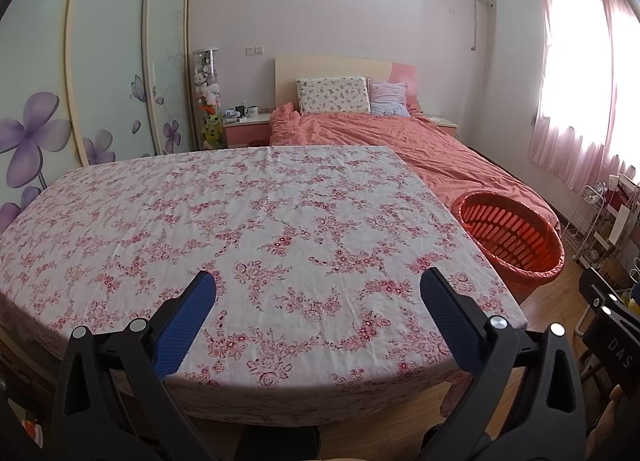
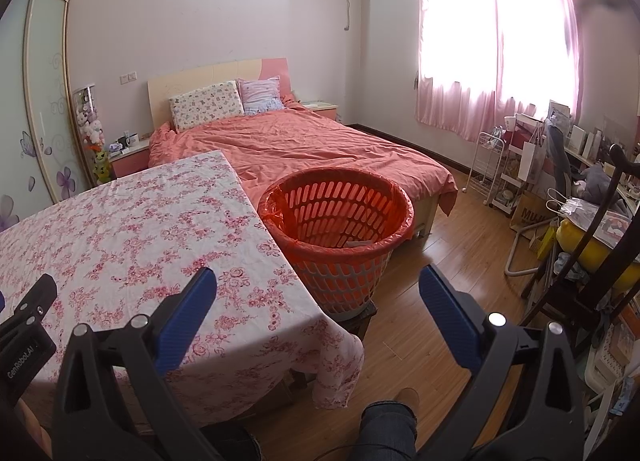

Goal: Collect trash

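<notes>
Blue-padded fingers of the left hand-held gripper [image 1: 318, 281] are spread wide with nothing between them, hovering over the near edge of the worktop [image 1: 240, 221], which is covered by a white cloth printed with pink flowers. No loose item shows on the cloth in the left wrist view. The right hand-held gripper [image 2: 318, 281] is likewise released, its jaws wide apart and holding nothing; it hangs above the worktop's near right corner and the wooden floor [image 2: 460, 221] beside it. In the right wrist view the black body of the left hand-held gripper shows at the left edge, over the cloth.

Just beside the worktop's right edge stands a slatted laundry-style basket [image 2: 336, 229], lined with an orange-red plastic bag [image 2: 276, 205] folded over its rim. A pale flat scrap [image 2: 360, 243] lies at the bottom inside it; what it is cannot be told. The basket sits between the worktop and the foot of a bed [image 2: 320, 149] with a salmon-pink cover and two pillows at the far headboard.

A person's knee in dark jeans [image 2: 386, 417] shows at the bottom of the right wrist view. Far right, pink curtains [image 2: 496, 41] hang over a bright window, with cluttered shelves near them. A wardrobe [image 1: 100, 61] with purple flower decals lines the left wall.
</notes>
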